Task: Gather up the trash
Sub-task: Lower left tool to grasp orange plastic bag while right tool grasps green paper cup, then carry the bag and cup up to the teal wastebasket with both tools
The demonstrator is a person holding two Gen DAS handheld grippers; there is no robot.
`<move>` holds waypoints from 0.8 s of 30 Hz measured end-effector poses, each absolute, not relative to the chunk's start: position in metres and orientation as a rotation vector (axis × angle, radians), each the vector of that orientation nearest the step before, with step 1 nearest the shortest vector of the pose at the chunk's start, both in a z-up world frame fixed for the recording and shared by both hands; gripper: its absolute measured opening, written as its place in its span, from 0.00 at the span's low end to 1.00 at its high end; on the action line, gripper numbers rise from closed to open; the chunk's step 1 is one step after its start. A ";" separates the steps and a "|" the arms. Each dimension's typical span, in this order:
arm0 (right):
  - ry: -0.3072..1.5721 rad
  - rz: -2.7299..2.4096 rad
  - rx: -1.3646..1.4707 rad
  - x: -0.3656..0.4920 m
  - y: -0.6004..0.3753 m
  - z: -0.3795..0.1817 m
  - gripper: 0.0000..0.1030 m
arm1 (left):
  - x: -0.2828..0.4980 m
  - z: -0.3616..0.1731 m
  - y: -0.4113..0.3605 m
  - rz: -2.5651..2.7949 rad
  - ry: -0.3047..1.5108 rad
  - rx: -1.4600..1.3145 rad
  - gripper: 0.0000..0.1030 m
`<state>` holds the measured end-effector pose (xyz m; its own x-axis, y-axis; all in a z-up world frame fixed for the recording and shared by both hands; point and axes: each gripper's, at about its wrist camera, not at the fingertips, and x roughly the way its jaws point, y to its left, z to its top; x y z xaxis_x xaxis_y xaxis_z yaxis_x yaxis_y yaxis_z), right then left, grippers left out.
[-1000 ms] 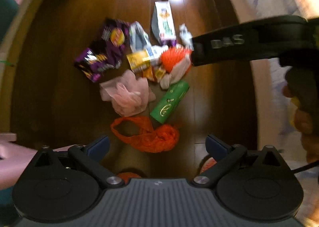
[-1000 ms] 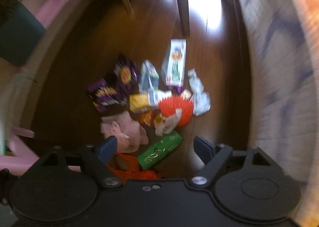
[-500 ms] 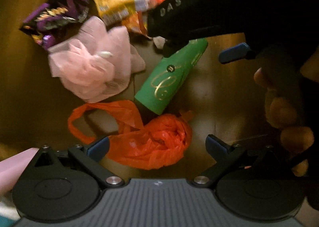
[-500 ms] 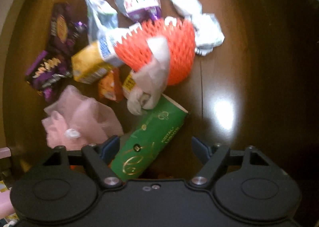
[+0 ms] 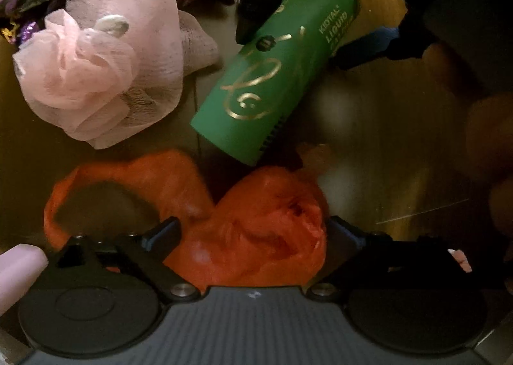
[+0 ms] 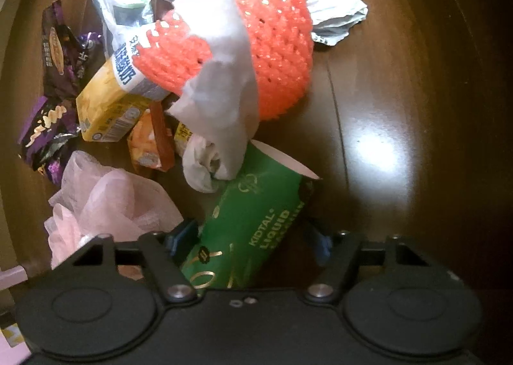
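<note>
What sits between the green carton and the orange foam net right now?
In the right wrist view, a crumpled white tissue drapes from the orange foam net down onto the open end of the green carton, bridging them.

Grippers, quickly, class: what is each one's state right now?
Left gripper: open, just closing around the orange plastic bag.
Right gripper: open, just closing around the green carton.
</note>
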<state>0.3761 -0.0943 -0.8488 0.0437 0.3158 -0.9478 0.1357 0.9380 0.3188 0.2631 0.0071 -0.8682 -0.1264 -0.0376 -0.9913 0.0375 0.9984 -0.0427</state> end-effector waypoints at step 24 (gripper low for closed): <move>1.311 0.279 0.216 0.330 -0.117 -0.689 0.47 | 0.259 -0.759 0.035 0.095 1.633 -0.042 0.61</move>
<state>0.3298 -0.1173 -0.6890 0.2312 0.3222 -0.9180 -0.0800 0.9467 0.3121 0.2587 0.0346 -0.7590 -0.0644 0.0307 -0.9974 -0.0847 0.9957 0.0362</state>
